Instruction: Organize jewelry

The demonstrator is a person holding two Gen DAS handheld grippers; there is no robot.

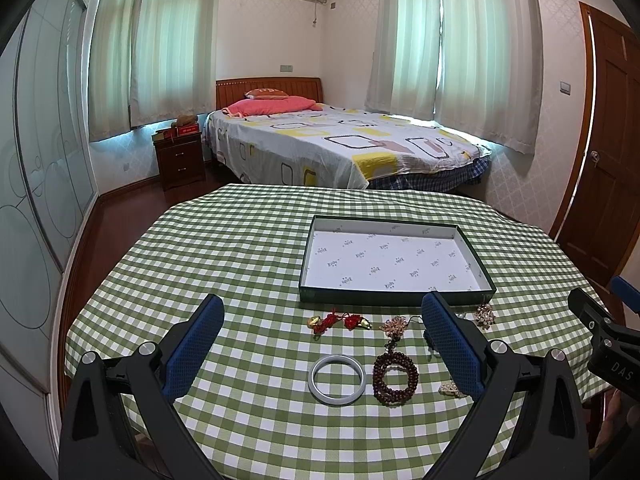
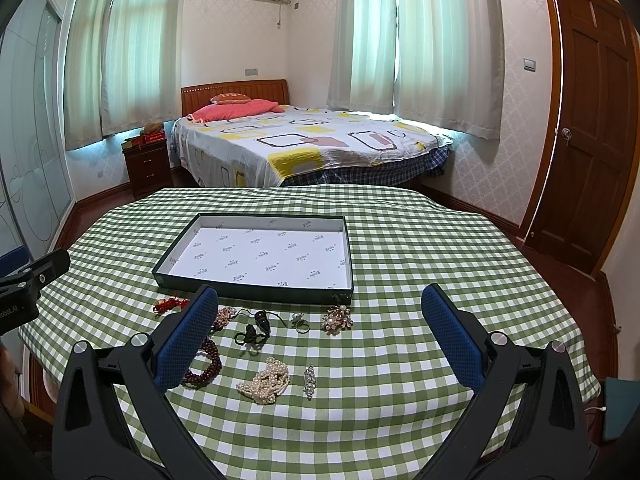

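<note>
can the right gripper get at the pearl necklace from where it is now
Probably yes. The right gripper is open, its fingers spread wide, and the pearl necklace lies in the open on the tablecloth between them. Only the small silver brooch sits close beside it, apart from it.

In the left wrist view, the left gripper's right finger point(image 1: 452, 344) covers most of a pearl strand point(image 1: 447, 389) and part of a dark cord ornament point(image 1: 431, 340). The other gripper point(image 1: 608, 328) is cut off by the right edge. In the right wrist view, the right gripper's left finger point(image 2: 188, 336) hides part of a dark red bead bracelet point(image 2: 206, 364) and a pinkish brooch point(image 2: 224, 317). The print on the tray's point(image 2: 256, 292) lining is too small to read.
</note>
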